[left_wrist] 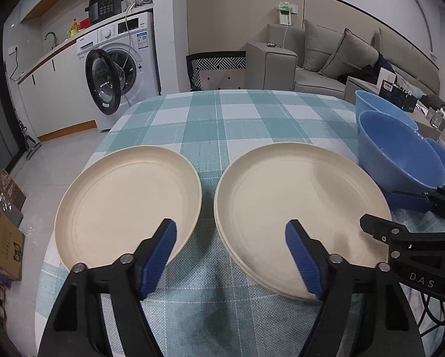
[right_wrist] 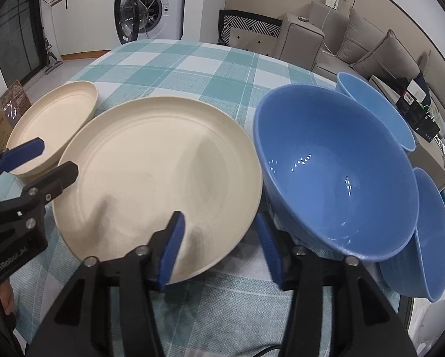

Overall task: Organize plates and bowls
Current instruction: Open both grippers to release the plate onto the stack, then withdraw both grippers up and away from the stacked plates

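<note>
Two cream plates lie side by side on the checked tablecloth: the left plate and the right plate, which seems to rest on another plate. Three blue bowls stand to the right: a large near one, one behind it, and one at the right edge. My left gripper is open, hovering over the gap between the plates. My right gripper is open and empty, over the gap between the right plate and the near bowl.
The table has a teal and white checked cloth. A washing machine with its door open stands behind on the left, a grey sofa on the right. Cardboard boxes sit on the floor at the left.
</note>
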